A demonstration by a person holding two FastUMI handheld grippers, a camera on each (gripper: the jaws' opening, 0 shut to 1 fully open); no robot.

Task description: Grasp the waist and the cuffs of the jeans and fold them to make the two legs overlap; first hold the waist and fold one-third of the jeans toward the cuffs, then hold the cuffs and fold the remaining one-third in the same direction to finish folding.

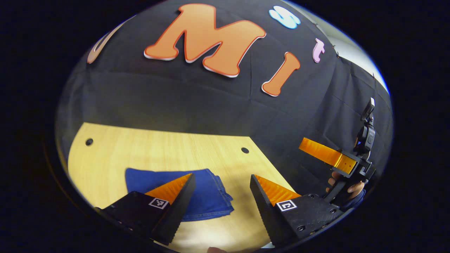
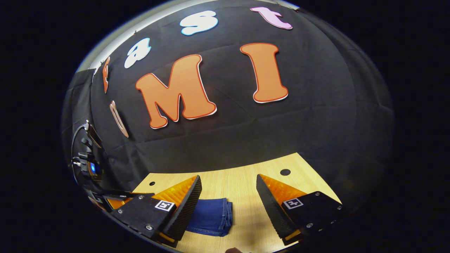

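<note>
While both tools hover above the table point(image 1: 140, 147), the jeans point(image 1: 211, 193) lie on it as a compact blue folded bundle, flat, with stacked edges showing along one side.

From the left gripper view, the left tool point(image 1: 222, 189) has its two orange-and-black fingers spread wide apart, holding nothing. The jeans sit just beyond and between those fingers, partly hidden behind one of them. Off past the table's edge, well away from the jeans, the right tool point(image 1: 321, 150) is in the air, gripped by a hand point(image 1: 346, 186); from this angle I cannot tell how its fingers stand.

From the right gripper view, the right tool point(image 2: 228, 191) also has its fingers wide apart and empty. The jeans point(image 2: 211, 216) lie on the table point(image 2: 242, 182) near one finger, partly behind it. Two small dark holes point(image 2: 285, 172) mark the light wood beyond the jeans.
</note>
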